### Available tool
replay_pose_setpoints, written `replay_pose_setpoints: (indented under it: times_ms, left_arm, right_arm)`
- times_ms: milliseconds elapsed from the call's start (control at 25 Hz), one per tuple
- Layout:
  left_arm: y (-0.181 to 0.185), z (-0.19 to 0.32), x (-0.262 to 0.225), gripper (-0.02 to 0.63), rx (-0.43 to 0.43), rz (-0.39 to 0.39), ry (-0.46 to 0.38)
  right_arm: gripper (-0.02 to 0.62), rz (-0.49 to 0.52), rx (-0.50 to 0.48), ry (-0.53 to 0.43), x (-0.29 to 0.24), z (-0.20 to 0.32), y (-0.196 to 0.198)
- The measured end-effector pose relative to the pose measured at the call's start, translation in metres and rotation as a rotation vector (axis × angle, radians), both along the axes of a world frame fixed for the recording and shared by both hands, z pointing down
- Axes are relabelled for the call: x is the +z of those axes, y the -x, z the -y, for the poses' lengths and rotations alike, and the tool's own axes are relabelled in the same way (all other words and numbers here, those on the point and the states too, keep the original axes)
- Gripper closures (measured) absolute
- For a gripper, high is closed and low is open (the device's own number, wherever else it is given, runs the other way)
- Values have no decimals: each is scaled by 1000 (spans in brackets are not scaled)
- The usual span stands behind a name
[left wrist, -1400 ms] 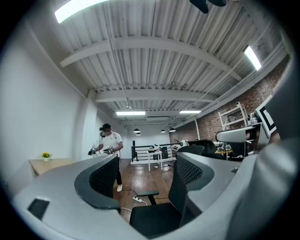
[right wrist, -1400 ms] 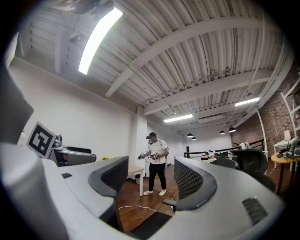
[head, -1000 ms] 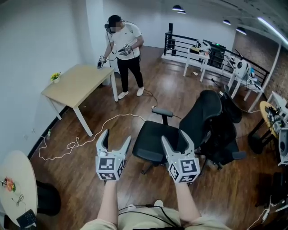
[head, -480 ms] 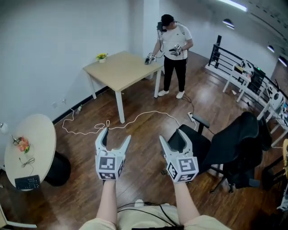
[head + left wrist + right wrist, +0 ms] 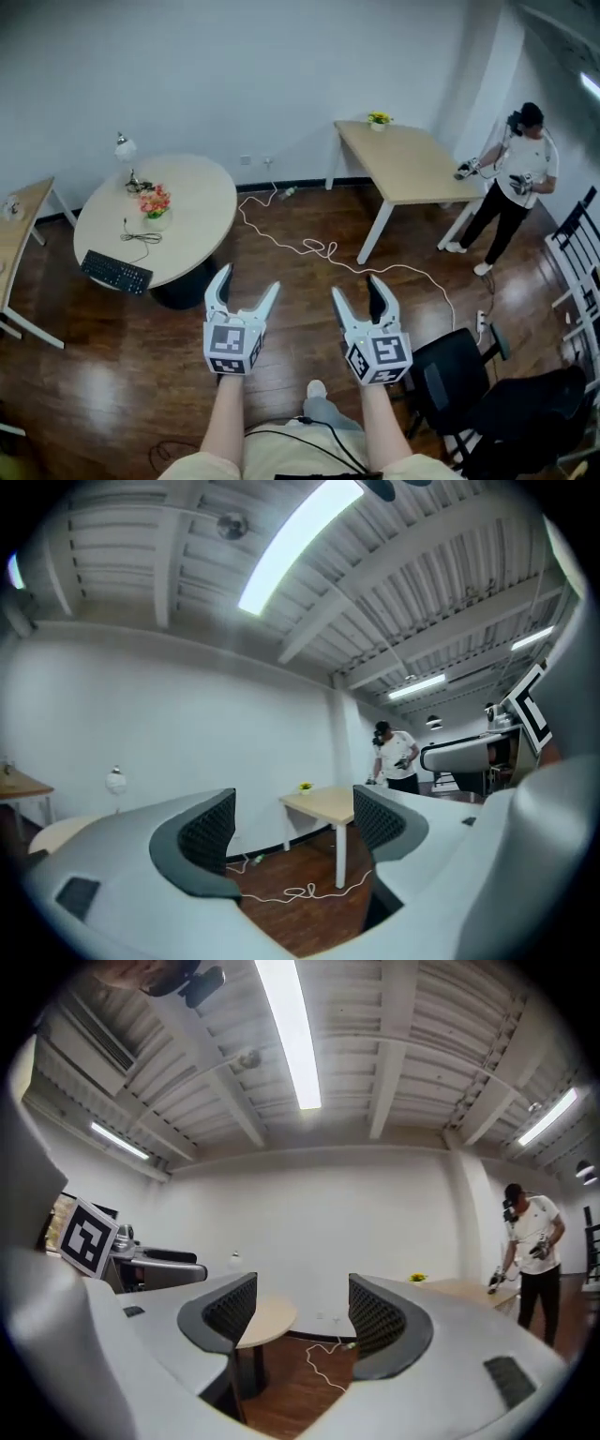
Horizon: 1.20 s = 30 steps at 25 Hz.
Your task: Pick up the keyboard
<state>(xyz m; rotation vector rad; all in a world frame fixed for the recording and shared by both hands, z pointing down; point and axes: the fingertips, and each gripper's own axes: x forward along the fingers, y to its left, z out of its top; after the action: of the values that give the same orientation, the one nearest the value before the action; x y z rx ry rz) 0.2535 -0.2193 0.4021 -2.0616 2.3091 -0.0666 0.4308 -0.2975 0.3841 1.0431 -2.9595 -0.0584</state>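
Note:
A black keyboard (image 5: pixel 115 272) lies on the front left part of a round beige table (image 5: pixel 202 220) in the head view. My left gripper (image 5: pixel 243 295) and my right gripper (image 5: pixel 360 294) are held side by side, level, over the wooden floor to the right of that table and well short of the keyboard. Both stand open with nothing between their jaws. The left gripper view shows its empty gripper (image 5: pixel 295 829) facing a rectangular table. In the right gripper view the gripper (image 5: pixel 302 1312) faces the round table (image 5: pixel 262 1320); the keyboard is not seen there.
On the round table stand a flower pot (image 5: pixel 156 206), a small lamp (image 5: pixel 125 148) and a cable (image 5: pixel 137 235). A white cord (image 5: pixel 309 247) trails over the floor. A rectangular wooden table (image 5: pixel 408 164) stands at the back right with a person (image 5: pixel 509 183) beside it. A black office chair (image 5: pixel 469 389) is at my right.
The view has swung left: the round table with the keyboard came from the far left edge towards the middle, while the chair, the rectangular table and the person slid right. Both grippers stayed open.

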Motion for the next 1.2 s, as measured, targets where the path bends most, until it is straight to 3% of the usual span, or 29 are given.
replay_pose_setpoints:
  times_ms: [240,440,720,960,1200]
  left_arm:
    - [124,-80,15,230,-297,-26,14]
    - [217,-146,22,230,-544,-26,28]
    - [312,-222,29,230,-839,-49,34]
    - [355,-299,31,230,-1051,-66,50]
    - [360,-376,37,230,-1228,-88,66]
  right_arm:
    - [282,-36,-331,18,17,-38,165]
    - [282,-3,-587,45,27,-74,297]
    - [282,13,-940,70,30,-143,457]
    - [284,19,-1185,102,33,-225,541]
    - [287,-7,-1371,145,49,-303,574]
